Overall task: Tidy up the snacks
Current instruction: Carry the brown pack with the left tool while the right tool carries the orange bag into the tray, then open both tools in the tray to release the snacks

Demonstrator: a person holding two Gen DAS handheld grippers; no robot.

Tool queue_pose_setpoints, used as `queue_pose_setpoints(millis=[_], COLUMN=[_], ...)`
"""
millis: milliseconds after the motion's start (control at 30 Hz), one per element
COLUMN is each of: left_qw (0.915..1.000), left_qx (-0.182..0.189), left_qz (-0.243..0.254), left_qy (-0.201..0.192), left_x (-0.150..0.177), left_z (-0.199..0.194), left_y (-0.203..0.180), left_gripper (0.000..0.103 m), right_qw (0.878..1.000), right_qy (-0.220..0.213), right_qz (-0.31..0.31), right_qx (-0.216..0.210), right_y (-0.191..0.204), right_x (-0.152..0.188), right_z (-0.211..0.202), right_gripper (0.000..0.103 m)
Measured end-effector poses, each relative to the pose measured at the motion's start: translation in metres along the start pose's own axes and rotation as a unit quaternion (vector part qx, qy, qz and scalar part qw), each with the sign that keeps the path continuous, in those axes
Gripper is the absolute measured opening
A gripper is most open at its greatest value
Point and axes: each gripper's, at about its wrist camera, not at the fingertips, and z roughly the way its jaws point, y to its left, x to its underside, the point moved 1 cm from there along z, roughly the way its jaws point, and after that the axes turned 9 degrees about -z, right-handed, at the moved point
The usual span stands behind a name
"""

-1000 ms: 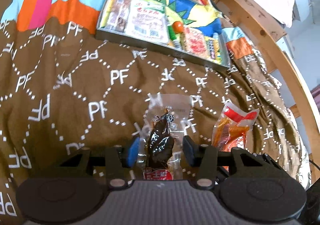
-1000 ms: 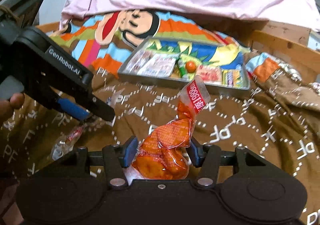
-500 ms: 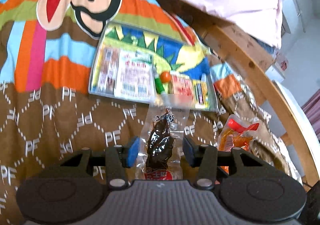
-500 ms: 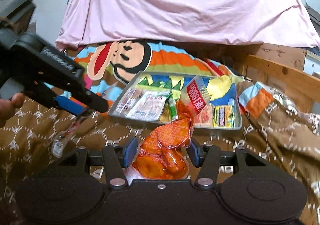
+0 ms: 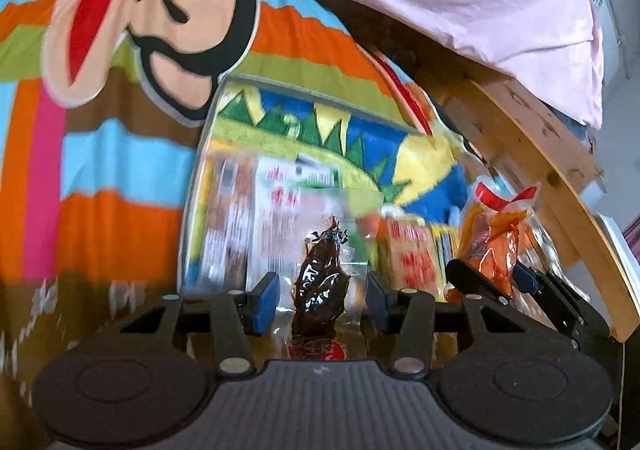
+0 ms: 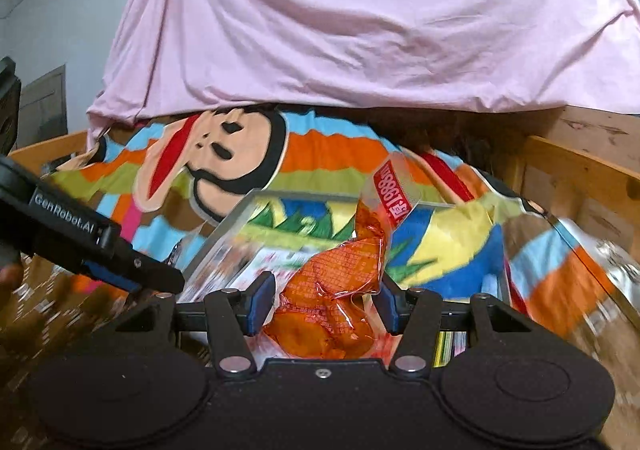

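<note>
1. While both packets hang by thin film, we judge a slip likely: the left hand-held gripper (image 5: pixel 318 298) pinches only the clear edges of the dark snack packet (image 5: pixel 320 286), so a quick swing could shake it loose short of the tray (image 5: pixel 208 153).
2. We see the right hand-held gripper (image 6: pixel 326 304) clamped on the orange snack packet (image 6: pixel 340 290); its floppy red-labelled top could snag the tray rim.
3. Dark packet sits upright between the left pads, tray just beyond and below.
4. Orange packet fills the right jaws, above the tray's near edge on the bed.
</note>
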Motion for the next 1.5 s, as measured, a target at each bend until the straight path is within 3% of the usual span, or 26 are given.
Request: queue_pose_setpoints(millis=[167,467,767,967,1500], left_qw=[0.9996,0.9966,0.9967,0.9968,0.9971], left_qx=[0.020,0.069,0.072,0.071,0.061], left_qz=[-0.008,-0.003,0.006,0.016,0.032], left_qy=[-0.016,-0.046,-0.036,-0.034,-0.034], left_x=[-0.031,-0.058,-0.063,-0.064,-0.056], left_z=[0.046,0.108,0.156,0.173,0.180], left_y=[-0.012,-0.031,-0.045,-0.048,-0.055], left_gripper=[0.051,0.051,0.051,0.051,0.051], right_qw=[1.000,0.998,0.996,0.995,0.992], right_qy=[0.013,0.043,0.068,0.089,0.111], right_qz=[0.016,0.017,0.025,-0.002,0.016], right_qx=[0.015,0.035,0.049,0.052,0.064], right_y=[-0.027,-0.046,-0.060,-0.064,-0.071], right_x=[0.001,0.004,0.000,0.004,0.014], right_z=[0.041,0.087,0.110,0.121,0.128], right_gripper=[0.055,0.055,0.056,0.056,0.062])
